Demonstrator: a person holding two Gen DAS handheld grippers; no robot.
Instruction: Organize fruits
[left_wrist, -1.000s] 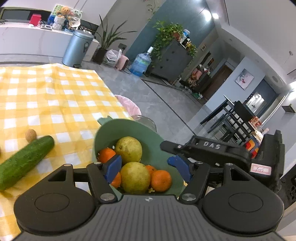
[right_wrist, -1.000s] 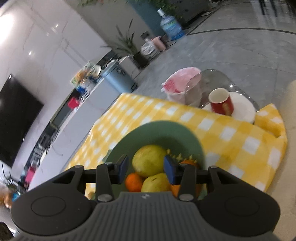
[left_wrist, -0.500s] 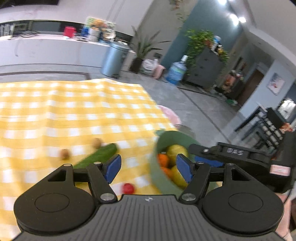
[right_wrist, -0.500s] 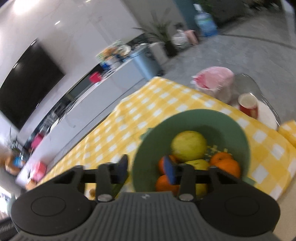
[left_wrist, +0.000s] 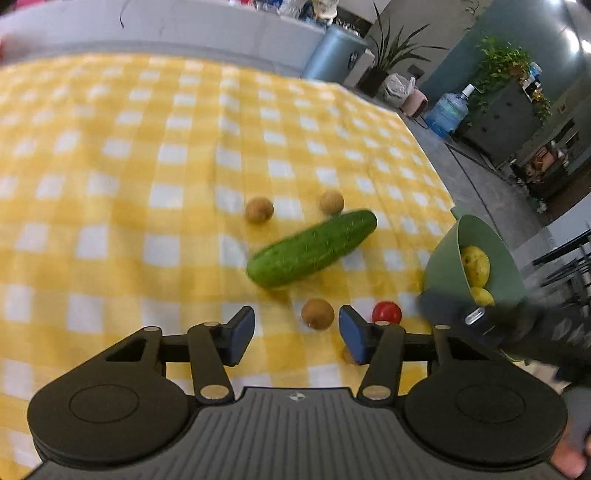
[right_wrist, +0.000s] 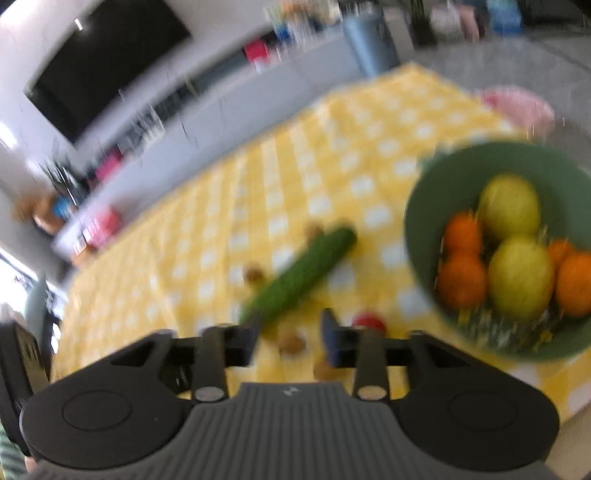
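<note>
A green bowl (right_wrist: 417, 206) on the yellow checked cloth holds two yellow pears (right_wrist: 521, 277) and several oranges (right_wrist: 461, 280). Left of it lie a cucumber (left_wrist: 312, 249), a small red tomato (left_wrist: 386, 312) and small brown fruits (left_wrist: 259, 209). My left gripper (left_wrist: 295, 334) hangs over the cloth with its jaws closing. One brown fruit (left_wrist: 317, 313) lies just beyond its fingertips, untouched. My right gripper (right_wrist: 290, 338), blurred, has its jaws opening, and a brown fruit (right_wrist: 291, 343) shows in the gap with space on both sides.
The bowl (left_wrist: 443, 266) stands near the cloth's right edge, with the right gripper's dark body (left_wrist: 517, 325) in front of it. Beyond the table are a grey bin (left_wrist: 336, 51), potted plants (left_wrist: 391, 55), a water bottle (left_wrist: 447, 110) and a long white counter (right_wrist: 207, 122).
Both views have swung left from the bowl to the cucumber and small fruits; the bowl now sits at the right. The left jaws have narrowed. The right jaws stand a little wider.
</note>
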